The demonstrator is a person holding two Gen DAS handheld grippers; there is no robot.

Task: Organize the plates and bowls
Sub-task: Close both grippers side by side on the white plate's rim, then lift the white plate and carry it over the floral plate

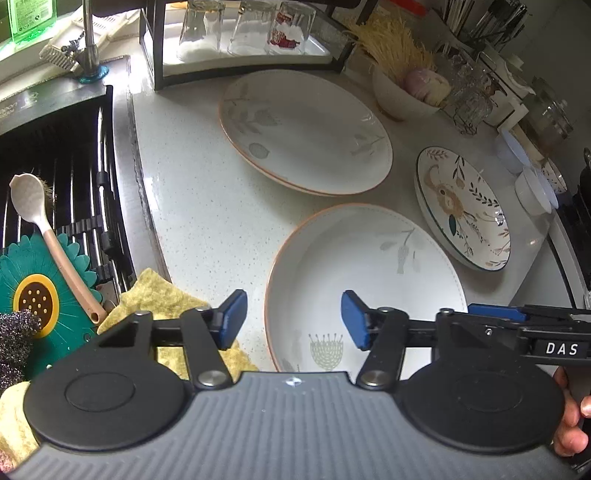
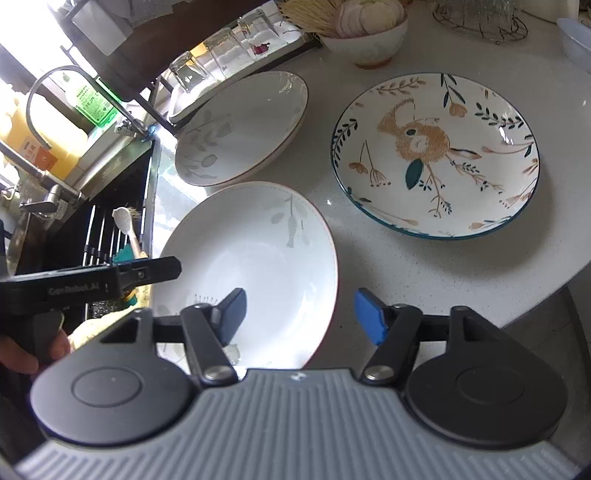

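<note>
Three plates lie on the white speckled counter. A near white plate with an orange rim [image 1: 365, 280] [image 2: 255, 266] lies just ahead of both grippers. A second white leaf-pattern plate [image 1: 303, 129] [image 2: 243, 125] lies farther back. A rabbit-pattern plate with a teal rim [image 1: 461, 206] [image 2: 436, 151] lies to the right. My left gripper [image 1: 293, 319] is open, its jaws straddling the near plate's left rim. My right gripper [image 2: 299, 315] is open, its jaws straddling the same plate's right rim. The right gripper shows in the left wrist view [image 1: 517, 321] and the left one in the right wrist view [image 2: 110, 277].
A sink [image 1: 55, 177] with a black rack, a spoon [image 1: 44, 229] and a teal flower mat [image 1: 37, 295] lies left. A yellow cloth [image 1: 162, 299] sits at the sink edge. A rack of upturned glasses [image 1: 243, 29] and a white bowl [image 1: 402, 92] stand behind.
</note>
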